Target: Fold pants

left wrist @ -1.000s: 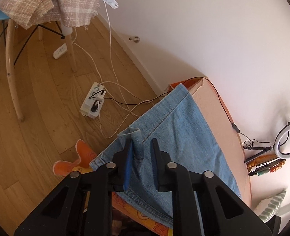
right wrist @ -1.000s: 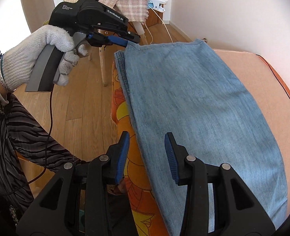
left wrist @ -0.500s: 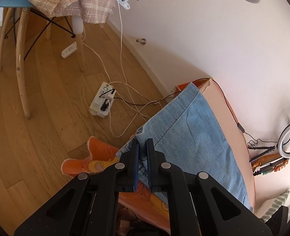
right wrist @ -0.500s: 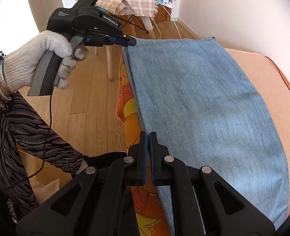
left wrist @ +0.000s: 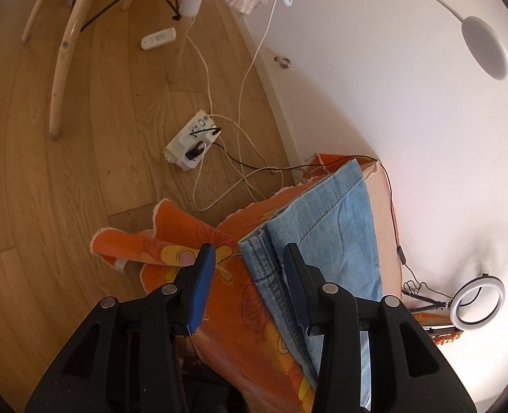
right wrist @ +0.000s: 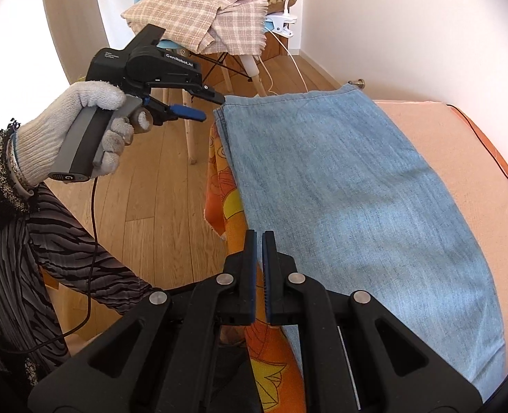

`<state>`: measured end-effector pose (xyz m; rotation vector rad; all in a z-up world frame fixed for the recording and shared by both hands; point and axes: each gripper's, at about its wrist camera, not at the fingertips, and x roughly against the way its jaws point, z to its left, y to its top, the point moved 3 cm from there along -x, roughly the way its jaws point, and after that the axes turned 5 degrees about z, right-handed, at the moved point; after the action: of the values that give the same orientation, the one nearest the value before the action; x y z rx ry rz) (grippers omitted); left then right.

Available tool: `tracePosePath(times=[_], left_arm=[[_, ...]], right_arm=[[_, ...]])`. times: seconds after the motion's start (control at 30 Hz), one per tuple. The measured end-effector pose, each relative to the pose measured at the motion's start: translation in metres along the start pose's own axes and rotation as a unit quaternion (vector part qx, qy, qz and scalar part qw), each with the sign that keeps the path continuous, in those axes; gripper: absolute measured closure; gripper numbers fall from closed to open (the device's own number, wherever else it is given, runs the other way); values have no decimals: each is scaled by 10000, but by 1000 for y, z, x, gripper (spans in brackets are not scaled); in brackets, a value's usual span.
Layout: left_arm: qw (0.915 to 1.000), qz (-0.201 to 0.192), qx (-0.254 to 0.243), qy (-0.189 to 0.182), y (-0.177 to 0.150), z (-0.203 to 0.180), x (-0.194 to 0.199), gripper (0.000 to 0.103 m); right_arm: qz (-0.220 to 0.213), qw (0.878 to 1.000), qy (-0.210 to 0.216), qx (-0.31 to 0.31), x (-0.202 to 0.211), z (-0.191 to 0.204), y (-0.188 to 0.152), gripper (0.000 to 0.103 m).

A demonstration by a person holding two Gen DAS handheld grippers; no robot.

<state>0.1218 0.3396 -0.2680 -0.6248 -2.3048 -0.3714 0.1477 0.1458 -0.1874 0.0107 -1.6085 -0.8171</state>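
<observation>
The pants (right wrist: 350, 186), light blue denim, lie flat along a surface covered in peach cloth (right wrist: 460, 144), their left edge running along the near side, where an orange flowered cloth (right wrist: 226, 192) hangs down toward the wooden floor (left wrist: 64, 179). They look already doubled, leg on leg, so the step in hand is likely the grip for the next fold. The right gripper (right wrist: 258, 241) has its jaws pressed together at that near edge; whether any denim is pinched between them cannot be told, since the pads seem to meet over the orange cloth just beside the hem. The left gripper (left wrist: 250, 254), held in a white-gloved hand (right wrist: 82, 127), has just been opening: its jaws stand apart, astride the thick seamed corner of the pants (left wrist: 264, 261) without pressing on it. The next move, as I judge it, calls for the left jaws to settle lower and close on that corner, taking all layers, and for the right grip to be confirmed on denim. Then both ends can lift together and carry across. A power strip (left wrist: 192, 141) and cables lie on the floor, well apart.
</observation>
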Motion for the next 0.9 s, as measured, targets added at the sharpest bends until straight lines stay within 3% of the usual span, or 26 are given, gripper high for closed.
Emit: tracePosePath(times=[0.33, 0.73, 0.77, 0.87, 0.9], left_arm=[[9985, -142, -315, -435, -2, -27, -1, 63], [9927, -336, -1124, 273, -9, -52, -16, 64], [9907, -375, -1269, 300, -10, -56, -17, 65], [9840, -589, -1652, 300, -13, -66, -15, 91], [9828, -643, -1718, 232, -13, -68, -14, 90]], right_arm=[[-146, 9996, -52, -255, 12, -10, 0, 99], [-182, 9985, -110, -502, 18, -24, 2, 99], [-184, 9983, -113, -537, 18, -25, 2, 99], [-157, 9972, -1, -736, 21, -34, 3, 99], [-124, 9965, 55, -825, 21, -38, 3, 99]])
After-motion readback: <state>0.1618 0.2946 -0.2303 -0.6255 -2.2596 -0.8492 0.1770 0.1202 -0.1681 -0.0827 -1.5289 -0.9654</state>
